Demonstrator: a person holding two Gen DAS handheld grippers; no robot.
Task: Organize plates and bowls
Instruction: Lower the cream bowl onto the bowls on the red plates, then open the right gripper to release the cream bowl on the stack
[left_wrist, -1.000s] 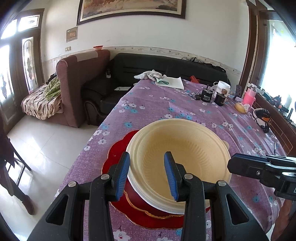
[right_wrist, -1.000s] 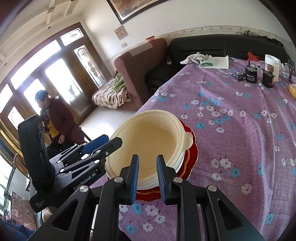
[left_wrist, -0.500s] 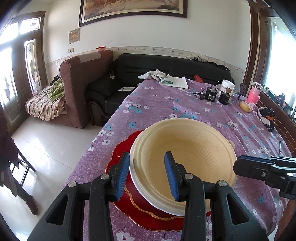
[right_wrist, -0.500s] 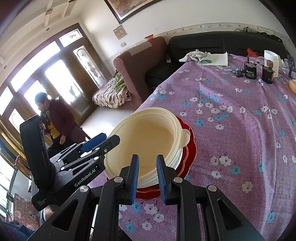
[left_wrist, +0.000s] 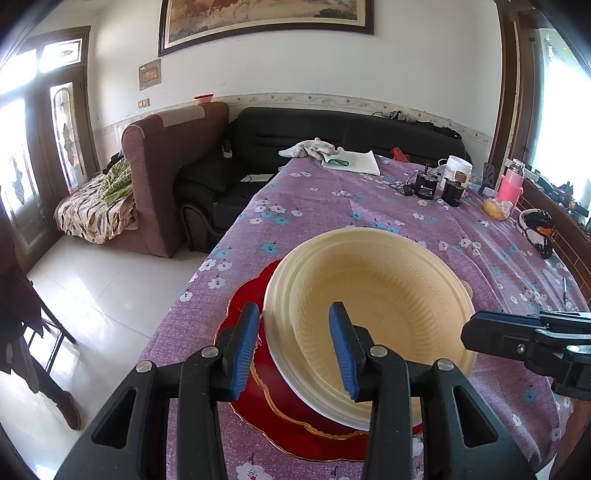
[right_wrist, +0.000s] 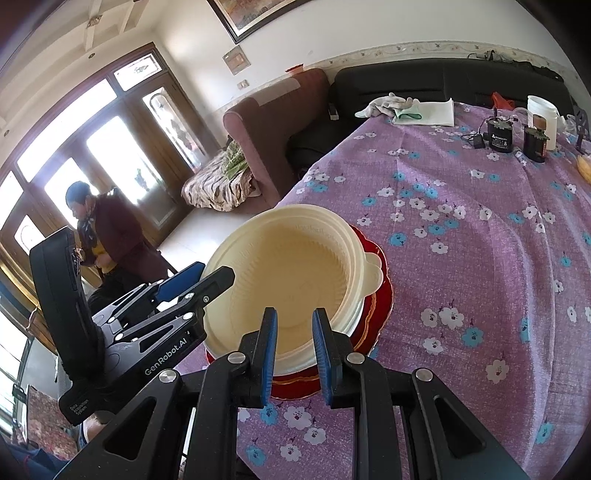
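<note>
Far left in the right wrist view: person (right_wrist: 107, 236) standing by the glass doors, well apart from the surface (left_wrist: 332, 206). Next, left gripper (right_wrist: 210, 273), side lettered "GenRobot.AI"; smaller label below starting "Data", rest too small to read. Jaws apart, straddling the left rim of the cream bowl (left_wrist: 388, 288), one pad (left_wrist: 245, 347) outside the wall, the other inside, neither seen pressing. Bowl nested on more cream ones, stack seated on the red plate (left_wrist: 255, 291) near the surface's left edge, plate rim just short of the drop to the tiled floor (left_wrist: 92, 288). Right gripper (right_wrist: 294, 314) at the stack's near rim, jaws only narrowly apart, clamped on nothing visible. Right of the plate, wide bare purple flowered cloth, open for moving. Far back right, two black canisters (right_wrist: 500, 136) with white print too small to read, beside a white tub (right_wrist: 541, 110).
</note>
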